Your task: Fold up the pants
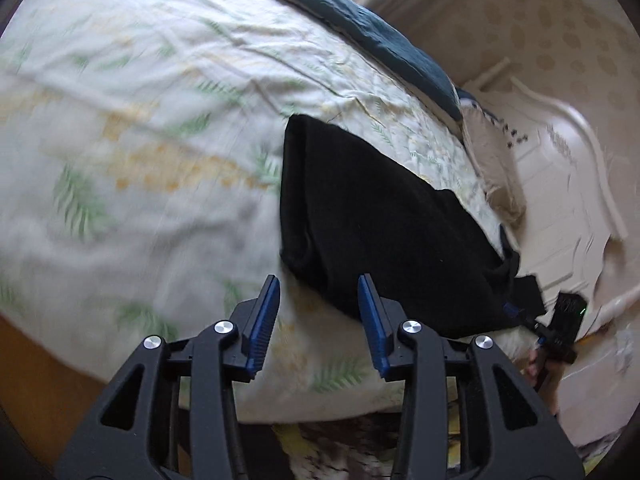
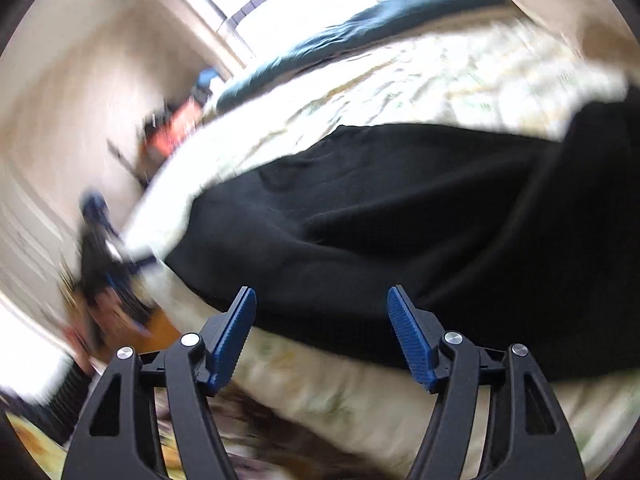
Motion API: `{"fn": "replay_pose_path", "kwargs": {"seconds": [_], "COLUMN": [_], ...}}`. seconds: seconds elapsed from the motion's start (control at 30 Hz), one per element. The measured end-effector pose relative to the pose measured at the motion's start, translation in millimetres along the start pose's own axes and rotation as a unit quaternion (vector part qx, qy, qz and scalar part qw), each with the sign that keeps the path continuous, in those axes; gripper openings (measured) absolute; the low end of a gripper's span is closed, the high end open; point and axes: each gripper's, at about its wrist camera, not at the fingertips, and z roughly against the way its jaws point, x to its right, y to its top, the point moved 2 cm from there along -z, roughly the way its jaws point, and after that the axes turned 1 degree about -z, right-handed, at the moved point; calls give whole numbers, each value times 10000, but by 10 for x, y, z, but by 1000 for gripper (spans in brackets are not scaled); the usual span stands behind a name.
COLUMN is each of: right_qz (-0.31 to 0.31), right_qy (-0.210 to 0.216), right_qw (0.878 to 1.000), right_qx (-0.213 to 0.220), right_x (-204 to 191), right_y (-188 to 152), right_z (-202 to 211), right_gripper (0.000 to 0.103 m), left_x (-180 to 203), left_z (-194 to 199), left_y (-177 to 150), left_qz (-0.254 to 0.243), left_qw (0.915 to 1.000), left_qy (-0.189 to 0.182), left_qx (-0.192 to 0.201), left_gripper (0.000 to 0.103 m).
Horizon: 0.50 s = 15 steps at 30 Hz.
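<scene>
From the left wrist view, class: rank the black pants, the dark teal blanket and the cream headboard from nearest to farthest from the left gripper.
1. Black pants: on the bed, just beyond the open left gripper.
2. Cream headboard: off to the right.
3. Dark teal blanket: along the bed's far edge.

The last two are close to call.

This is a bedroom in somebody's home. A bed (image 1: 160, 120) fills most of the room, spread with a pale quilt (image 1: 132, 184) printed with green fern leaves and yellow patches, and a dark teal blanket (image 1: 384, 36) lies along its far edge. Behind it the wall carries patterned beige wallpaper (image 1: 560, 20), and a cream carved headboard (image 1: 560, 168) curves at the bed's end. Daylight pours through a bright window (image 2: 304, 4) beyond the bed.
</scene>
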Motion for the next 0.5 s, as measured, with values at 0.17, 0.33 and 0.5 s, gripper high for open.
{"fn": "replay_pose_path", "kwargs": {"seconds": [0.17, 0.33, 0.5], "right_qz": [-950, -1120, -1147], "right_qy": [460, 522, 540], "right_qw": [9944, 9923, 9919], "right_qx": [25, 72, 113], "right_x": [192, 217, 200], "right_y": [-132, -207, -263], "right_z": [-67, -58, -82], "right_gripper": [68, 68, 68], "left_x": [225, 310, 280], "left_z": [-35, -221, -341], "left_y": [-298, -321, -241], "left_qz": [356, 649, 883], "left_qw": [9987, 9971, 9953], "left_qy": [-358, -293, -184], "left_qx": [106, 282, 363], "left_gripper": [39, 39, 39]}}
